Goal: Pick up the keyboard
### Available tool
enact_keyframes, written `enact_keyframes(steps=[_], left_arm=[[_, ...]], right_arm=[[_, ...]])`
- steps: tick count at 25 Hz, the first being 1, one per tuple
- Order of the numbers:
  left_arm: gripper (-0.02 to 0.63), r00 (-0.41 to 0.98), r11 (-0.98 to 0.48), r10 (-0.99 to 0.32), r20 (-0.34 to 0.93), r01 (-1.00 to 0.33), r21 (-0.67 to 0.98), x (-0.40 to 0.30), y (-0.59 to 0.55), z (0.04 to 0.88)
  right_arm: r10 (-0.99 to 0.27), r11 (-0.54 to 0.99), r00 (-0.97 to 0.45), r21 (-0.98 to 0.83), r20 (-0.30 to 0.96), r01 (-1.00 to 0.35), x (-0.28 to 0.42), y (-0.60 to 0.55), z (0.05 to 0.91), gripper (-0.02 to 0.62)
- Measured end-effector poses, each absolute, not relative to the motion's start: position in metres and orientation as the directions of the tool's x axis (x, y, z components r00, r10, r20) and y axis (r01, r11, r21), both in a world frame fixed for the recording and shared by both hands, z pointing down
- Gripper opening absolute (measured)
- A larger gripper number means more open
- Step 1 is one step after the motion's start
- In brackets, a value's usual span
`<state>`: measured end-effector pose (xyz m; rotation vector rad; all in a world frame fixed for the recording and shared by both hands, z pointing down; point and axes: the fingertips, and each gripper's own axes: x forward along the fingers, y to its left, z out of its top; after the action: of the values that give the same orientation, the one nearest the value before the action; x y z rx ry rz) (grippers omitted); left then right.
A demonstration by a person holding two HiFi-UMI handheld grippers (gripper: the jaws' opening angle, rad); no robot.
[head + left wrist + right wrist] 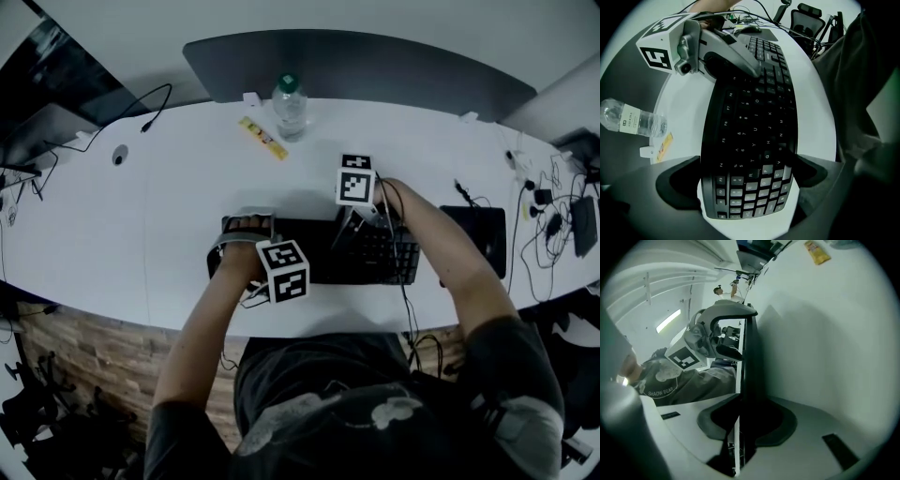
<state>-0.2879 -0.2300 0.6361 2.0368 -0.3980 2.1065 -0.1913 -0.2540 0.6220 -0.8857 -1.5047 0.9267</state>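
Nearest us is the person's dark shirt (pixel 356 412) at 6 o'clock, with both forearms reaching out to the table. On the left, the left gripper (pixel 747 180) points down on the 9 o'clock end of the keyboard (pixel 323 258). Its jaws are closed across that end, one pad on each long edge. The keyboard lies mid-table, long axis 9 to 3. We can't tell if it's off the surface. The right gripper (pixel 747 423) comes in at the far edge, about 1 o'clock. Its jaws are clamped on the thin edge, apparently one pad over and one under.

Risks as we judge them:
- **Mismatched grips:** the left has the full depth, the right only pinches a lip. If the hands rise unevenly, the board likely twists and slides out of the right pinch.
- **Overhang:** the 3 o'clock end sticks out past both grips, which adds leverage.
- **Snag:** a cable (pixel 405 300) by the right forearm crosses that end and could catch.
- **Bottle:** a swing toward 12 could tip the bottle (pixel 289 103).

The surface is a curved white table (pixel 141 234). At 10 o'clock there's a grommet hole (pixel 118 155) and a loose lead (pixel 147 125). At 11 there's a yellow packet (pixel 262 138), just beside the bottle. At 3 there's a black mat (pixel 480 239), then wires (pixel 548 220) tangled near the edge.

In the room, there's brick-pattern facing (pixel 84 347) below the table at 8 o'clock and a grey curved panel (pixel 356 56) beyond it at 12.
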Motion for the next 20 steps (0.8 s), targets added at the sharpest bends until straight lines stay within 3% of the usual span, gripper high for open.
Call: enact_keyframes(steps=[5, 12, 17, 20], left_arm=[[0.589, -0.036, -0.94, -0.107, 0.994, -0.323, -0.113, -0.288, -0.228, 0.631], [0.588, -0.122, -0.871, -0.3, 0.946, -0.37, -0.324, -0.292, -0.23, 0.614], [0.581, -0.088, -0.715, -0.493, 0.865, -0.526, -0.461, -0.286, -0.244, 0.575], [0.581, -0.1, -0.636, -0.54, 0.836, -0.602, -0.483, -0.29, -0.244, 0.555]], right_arm=[[0.894, 0.439, -0.125, -0.897, 0.43, 0.049, -0.191, -0.253, 0.62, 0.083], [0.849, 0.516, -0.187, -0.85, 0.493, 0.102, -0.191, -0.251, 0.604, 0.066], [0.764, 0.636, -0.242, -0.76, 0.598, 0.132, -0.186, -0.254, 0.593, 0.066], [0.682, 0.727, -0.264, -0.672, 0.682, 0.142, -0.184, -0.264, 0.585, 0.064]])
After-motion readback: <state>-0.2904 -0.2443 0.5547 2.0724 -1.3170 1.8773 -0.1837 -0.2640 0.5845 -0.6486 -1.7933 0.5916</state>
